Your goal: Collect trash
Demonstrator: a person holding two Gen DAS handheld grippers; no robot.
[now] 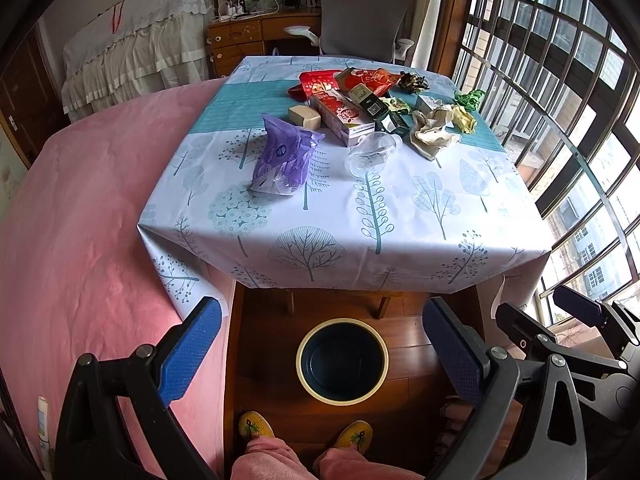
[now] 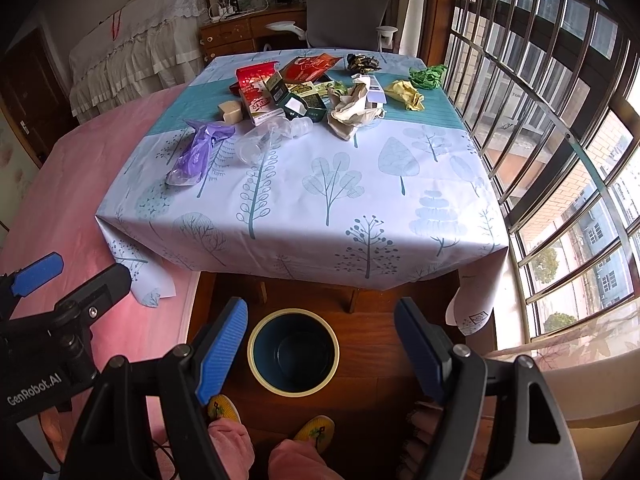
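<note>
Both tongs gape wide and hold nothing: left gripper [image 1: 320,354], right gripper [image 2: 320,350], each hanging above the bin [image 2: 293,351] on the floor (apparently empty). Nothing looks collected yet; all the trash [image 2: 316,92] lies well apart on the table [image 2: 360,208], purple bag [image 1: 286,154] nearest.

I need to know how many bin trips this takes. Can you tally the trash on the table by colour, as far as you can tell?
Red packaging: 3 (tray, pouch, long carton)
Green or dark boxes and wrappers, a heap I can only roughly separate: 5
Yellow paper: 1
Beige: 2 (crumpled paper, small block)
Purple bag: 1
Clear cup: 1
Total: about 13
</note>
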